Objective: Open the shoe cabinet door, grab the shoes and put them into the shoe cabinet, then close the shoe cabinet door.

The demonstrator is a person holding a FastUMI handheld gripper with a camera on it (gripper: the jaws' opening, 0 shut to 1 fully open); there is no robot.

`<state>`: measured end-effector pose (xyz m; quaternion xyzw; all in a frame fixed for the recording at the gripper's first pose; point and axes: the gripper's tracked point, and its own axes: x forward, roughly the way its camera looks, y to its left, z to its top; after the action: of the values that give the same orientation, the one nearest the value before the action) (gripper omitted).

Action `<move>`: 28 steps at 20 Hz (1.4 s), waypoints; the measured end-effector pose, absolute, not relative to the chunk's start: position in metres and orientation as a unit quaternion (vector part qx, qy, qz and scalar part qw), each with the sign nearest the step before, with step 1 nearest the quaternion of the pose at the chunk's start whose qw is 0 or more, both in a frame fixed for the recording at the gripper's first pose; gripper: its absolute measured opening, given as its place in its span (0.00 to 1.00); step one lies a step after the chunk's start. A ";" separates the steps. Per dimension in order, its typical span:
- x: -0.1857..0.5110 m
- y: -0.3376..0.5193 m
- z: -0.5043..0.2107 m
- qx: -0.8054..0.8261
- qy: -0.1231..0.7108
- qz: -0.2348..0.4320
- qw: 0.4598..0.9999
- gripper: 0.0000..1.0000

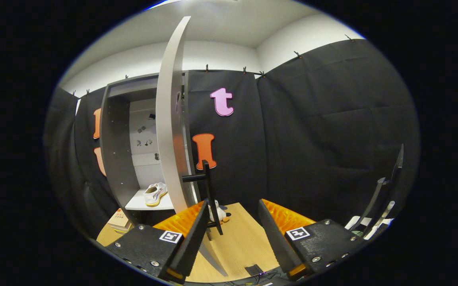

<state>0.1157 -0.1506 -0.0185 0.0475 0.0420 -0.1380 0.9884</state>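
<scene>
Gripper view, status query: what is the state of your claw?

— My gripper [232,234] is spread wide, its fingers [191,234] holding nothing. The black handle [209,194] of the cabinet door stands just at the inner side of my left finger; whether they touch, I cannot tell.

— Position of the door?

— The shoe cabinet door [170,119] is swung open and stands edge-on to me, just ahead of my left finger, its lower edge running down between my fingers.

— Position of the shoes?

— One white shoe [155,194] with a yellowish sole lies on the lower shelf [145,204] inside the shoe cabinet [113,151], beyond the door. A second shoe I cannot make out.

— Other items?

— A small white plush toy [218,212] sits on the wooden floor [241,242] behind the handle. A cardboard box [119,220] lies on the floor beside the cabinet's base. A dark stand [384,194] rises beyond my right finger.
</scene>
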 end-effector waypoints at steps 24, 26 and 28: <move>0.237 0.125 -0.027 0.098 0.046 0.166 0.980 0.87; 0.242 0.132 -0.029 0.097 0.049 0.171 0.979 0.89; 0.245 0.136 -0.026 0.088 0.046 0.171 0.980 0.88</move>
<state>0.2453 0.1364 -0.0264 0.0877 0.0462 0.1711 0.9803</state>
